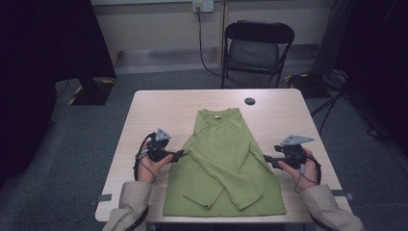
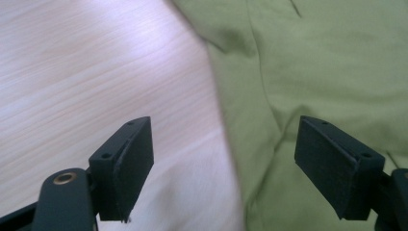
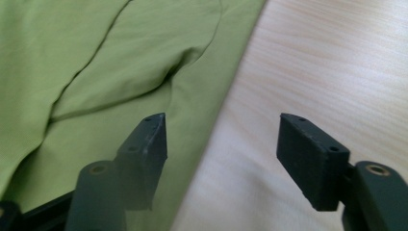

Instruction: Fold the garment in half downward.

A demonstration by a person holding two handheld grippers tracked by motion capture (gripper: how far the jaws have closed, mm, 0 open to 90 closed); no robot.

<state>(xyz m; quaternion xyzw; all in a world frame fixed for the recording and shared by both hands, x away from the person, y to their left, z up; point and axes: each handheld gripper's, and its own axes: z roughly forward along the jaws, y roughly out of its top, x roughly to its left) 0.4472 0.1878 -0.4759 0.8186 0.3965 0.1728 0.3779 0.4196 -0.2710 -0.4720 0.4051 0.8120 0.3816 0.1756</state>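
A: Any readable text or branding?

B: None I can read. Green shirt [image 1: 222, 163] has a small pale tag inside the collar at 12 o'clock, too small to make out. Grey plates on the grippers are blank.

A: Where's the shirt?

B: Flat on the worktop [image 1: 144, 115], centred, collar at 12 o'clock, hem at the near edge at 6. Both sleeves are folded in across the body, crossing towards 6 o'clock.

A: Left gripper?

B: Left gripper [image 1: 181, 154] sits at the shirt's 9 o'clock side, tips right at the sleeve fold. In the left gripper view [image 2: 223, 159] the jaws stand apart, nothing between the pads. One jaw over bare wood, the other over cloth, the shirt's edge running between them below. Not gripping. Picture is motion-blurred.

A: Right gripper?

B: Mirror image. Right gripper [image 1: 266, 158] at the shirt's 3 o'clock side, tips at the cloth edge. The right gripper view [image 3: 222, 154] shows the jaws apart, one above green cloth, one above wood, nothing clamped. Can't tell if the tips touch the cloth.

A: Anything else on the worktop?

B: Small black disc [image 1: 249, 101] at 12 o'clock, just beyond the collar. Black folding chair [image 1: 257, 48] behind the worktop.
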